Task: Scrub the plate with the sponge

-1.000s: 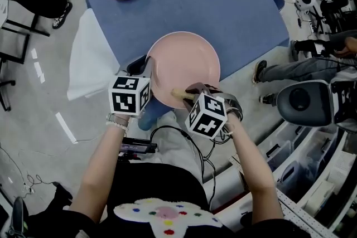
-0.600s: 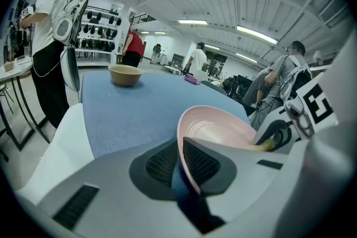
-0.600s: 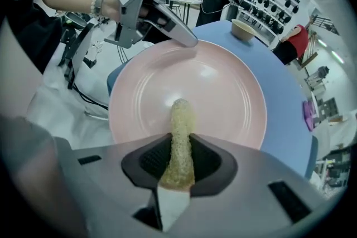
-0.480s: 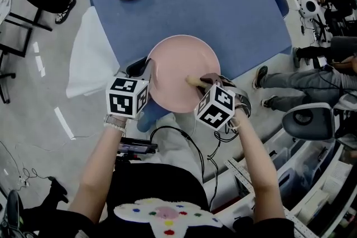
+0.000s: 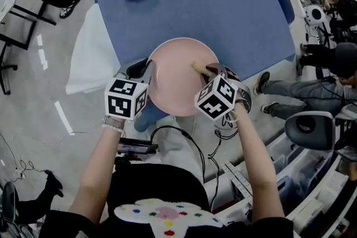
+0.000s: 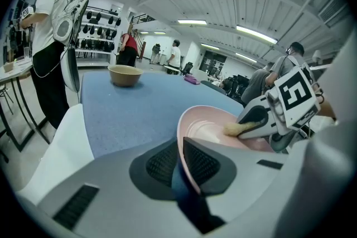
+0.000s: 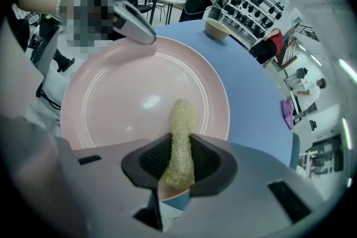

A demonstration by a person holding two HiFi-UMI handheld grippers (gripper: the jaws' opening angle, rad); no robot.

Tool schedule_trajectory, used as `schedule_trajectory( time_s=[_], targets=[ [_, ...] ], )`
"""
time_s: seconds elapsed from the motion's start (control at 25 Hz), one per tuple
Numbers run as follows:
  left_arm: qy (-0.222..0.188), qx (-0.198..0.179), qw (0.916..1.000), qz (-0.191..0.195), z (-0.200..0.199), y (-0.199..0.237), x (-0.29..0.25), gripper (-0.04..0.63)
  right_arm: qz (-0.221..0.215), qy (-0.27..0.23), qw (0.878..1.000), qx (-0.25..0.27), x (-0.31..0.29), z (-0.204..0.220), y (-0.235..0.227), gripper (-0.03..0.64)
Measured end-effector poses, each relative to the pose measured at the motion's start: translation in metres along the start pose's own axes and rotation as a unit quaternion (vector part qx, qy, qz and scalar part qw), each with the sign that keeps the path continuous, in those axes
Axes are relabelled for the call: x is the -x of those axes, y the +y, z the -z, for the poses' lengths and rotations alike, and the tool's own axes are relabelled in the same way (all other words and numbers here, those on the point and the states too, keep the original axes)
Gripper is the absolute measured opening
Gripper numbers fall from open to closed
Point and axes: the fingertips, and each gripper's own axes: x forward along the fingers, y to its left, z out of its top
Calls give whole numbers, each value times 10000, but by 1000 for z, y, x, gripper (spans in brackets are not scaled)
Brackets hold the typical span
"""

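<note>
Right gripper view: my right gripper [image 7: 177, 160] squeezes the sponge [image 7: 179, 122] on the pink plate [image 7: 111, 103]; my left gripper [image 6: 179, 163] clamps its rim. Scrubbing looks underway, unfinished.

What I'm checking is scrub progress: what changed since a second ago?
The right gripper, shut on the sponge, swept it across the plate from the near rim toward the middle, away from the person. The left gripper kept its clamp on the plate's left rim; plate unmoved.
</note>
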Motion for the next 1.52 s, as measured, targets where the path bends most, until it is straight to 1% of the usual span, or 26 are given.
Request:
schedule_trajectory(
  time_s=[0.2, 0.36, 0.56, 0.64, 0.88, 1.04, 1.32, 1.52],
  targets=[
    [-14, -12, 10000, -31, 0, -3, -1, 41, 396, -148, 9991, 0, -5, -7, -18, 87],
    [-30, -23, 10000, -62, -1, -2, 0, 40, 446, -282, 9986, -56, -7, -18, -23, 86],
    [-31, -7, 10000, -86, 1, -1, 2, 40, 420, -575, 9974, -65, -9, -38, -18, 86],
    [-27, 6, 10000, -74, 1, -1, 1, 40, 366, -706, 9968, -9, -9, -47, -15, 86],
    [-18, 7, 10000, -65, 0, 2, 1, 40, 161, -1085, 9940, -59, -9, -73, 1, 87],
    [-24, 14, 10000, -60, -2, 2, 1, 40, -56, -1299, 9915, -56, -5, -87, 17, 87],
    [-23, 18, 10000, -66, -2, 2, 2, 40, -478, -1603, 9859, -106, 5, -99, 52, 87],
    [-27, 15, 10000, -58, -1, 1, 1, 40, -799, -1685, 9824, -36, 13, -97, 80, 87]
  ],
)
